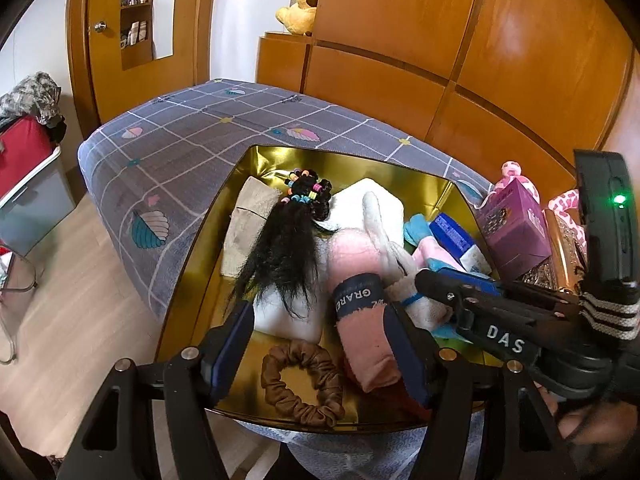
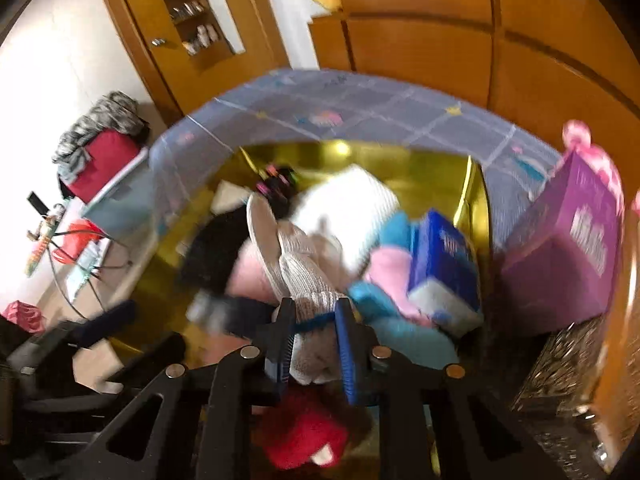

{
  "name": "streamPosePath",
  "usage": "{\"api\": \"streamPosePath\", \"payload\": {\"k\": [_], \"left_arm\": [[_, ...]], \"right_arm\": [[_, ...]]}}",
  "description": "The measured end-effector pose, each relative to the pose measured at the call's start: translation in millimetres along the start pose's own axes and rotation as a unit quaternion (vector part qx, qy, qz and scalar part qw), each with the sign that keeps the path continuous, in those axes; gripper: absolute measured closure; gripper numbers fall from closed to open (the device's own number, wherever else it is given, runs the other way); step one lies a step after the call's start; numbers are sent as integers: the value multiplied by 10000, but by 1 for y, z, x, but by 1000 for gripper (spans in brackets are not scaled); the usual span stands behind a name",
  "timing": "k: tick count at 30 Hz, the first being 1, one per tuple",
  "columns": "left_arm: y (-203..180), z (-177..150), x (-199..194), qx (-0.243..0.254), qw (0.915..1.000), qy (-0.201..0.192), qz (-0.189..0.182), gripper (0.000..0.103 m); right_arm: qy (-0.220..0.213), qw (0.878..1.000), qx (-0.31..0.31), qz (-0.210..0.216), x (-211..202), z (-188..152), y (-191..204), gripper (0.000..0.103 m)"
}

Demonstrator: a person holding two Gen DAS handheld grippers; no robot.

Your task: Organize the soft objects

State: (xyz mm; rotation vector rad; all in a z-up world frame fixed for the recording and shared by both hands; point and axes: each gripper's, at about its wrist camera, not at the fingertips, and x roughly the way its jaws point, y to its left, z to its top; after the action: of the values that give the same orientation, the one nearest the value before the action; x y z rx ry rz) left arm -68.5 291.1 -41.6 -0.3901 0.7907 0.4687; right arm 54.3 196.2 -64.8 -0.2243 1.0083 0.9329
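Wooden wardrobe panels (image 1: 460, 40) fill the background, and a grey checked bedspread (image 1: 180, 136) carries the gold tin tray (image 1: 192, 280) where all the soft stuff is piled. Nearest in the left wrist view, the left gripper (image 1: 320, 348) stands pretty wide at the bottom of the frame, straddling a brown scrunchie (image 1: 302, 384) and the end of a pink sock with a navy cuff (image 1: 360, 320); its right pad seems to touch the sock, can't tell if it's actually squeezing. Coming in from the lower right, the right gripper (image 2: 314, 344) is closed narrow on a whitish knitted plush bunny (image 2: 296, 280) with a blue band, mid-frame in its own blurry view. Further up sit a black hairpiece with coloured ties (image 1: 288, 240), a white folded towel (image 1: 368, 204) and a blue pack (image 1: 452, 232). At right edge, a purple box (image 1: 516, 228)
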Motion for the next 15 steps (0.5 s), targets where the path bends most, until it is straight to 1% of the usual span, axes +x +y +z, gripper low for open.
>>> {"api": "streamPosePath", "payload": {"k": [2, 5, 8, 11, 14, 15], "left_arm": [[-2, 0, -1, 31, 10000, -8, 3, 35], [-5, -1, -3, 80, 10000, -47, -4, 35], [-9, -1, -6, 156, 9998, -92, -14, 35], [-13, -2, -9, 209, 9997, -135, -38, 34], [-19, -4, -13, 301, 9994, -180, -52, 33], [-21, -4, -14, 329, 9992, -198, -60, 33]], "right_arm": [[-46, 10000, -2, 27, -2, -1, -1, 84], [-70, 9999, -106, -94, -6, -1, 2, 84], [-187, 9998, -50, -83, -16, -4, 1, 84], [-380, 9992, -15, -142, -33, -9, 0, 79], [-621, 9973, -61, -396, -52, -16, 0, 77], [-675, 9966, -47, -461, -57, -18, -1, 74]]}}
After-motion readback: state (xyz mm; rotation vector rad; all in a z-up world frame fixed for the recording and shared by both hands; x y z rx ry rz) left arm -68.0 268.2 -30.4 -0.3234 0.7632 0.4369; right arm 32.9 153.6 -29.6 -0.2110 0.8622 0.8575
